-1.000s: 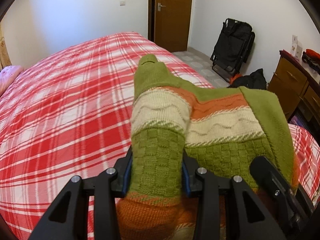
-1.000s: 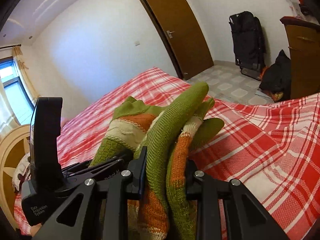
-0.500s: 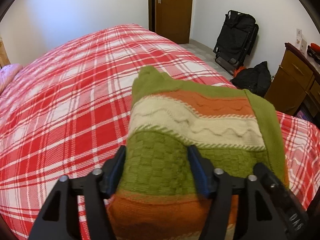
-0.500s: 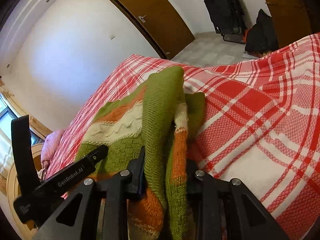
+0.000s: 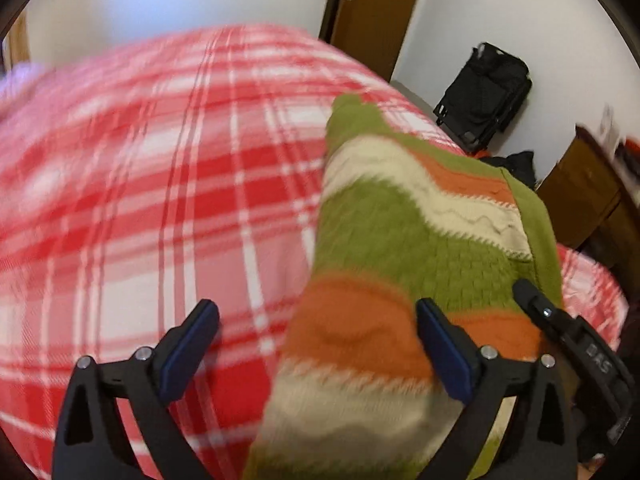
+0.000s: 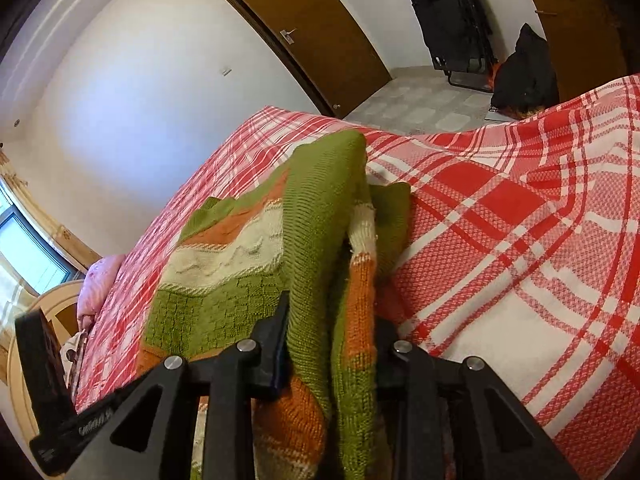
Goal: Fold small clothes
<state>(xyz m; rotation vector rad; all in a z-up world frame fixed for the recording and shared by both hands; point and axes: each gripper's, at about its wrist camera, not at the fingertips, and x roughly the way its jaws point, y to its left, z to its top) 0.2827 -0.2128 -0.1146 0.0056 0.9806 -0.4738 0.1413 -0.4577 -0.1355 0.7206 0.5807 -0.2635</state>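
A small knitted sweater [image 5: 400, 248] with green, orange and cream stripes lies folded on the red plaid bed [image 5: 160, 184]. My left gripper [image 5: 316, 344] is open, its jaws wide apart over the sweater's near left edge, holding nothing. My right gripper [image 6: 330, 344] is shut on the sweater [image 6: 256, 264], pinching its bunched right edge just above the bed [image 6: 520, 240]. The left gripper's body [image 6: 48, 380] shows at the lower left of the right wrist view.
A brown door [image 6: 304, 36] stands beyond the bed's far corner. A black folded trolley [image 5: 484, 92] and a black bag [image 6: 524, 72] sit on the floor by the wall. A wooden dresser [image 5: 588, 196] stands to the right. A pink pillow [image 6: 100, 280] lies at the headboard.
My left gripper has opened and let go of the sweater, and it has shifted left. The sweater has come down onto the bed. My right gripper still holds its edge.
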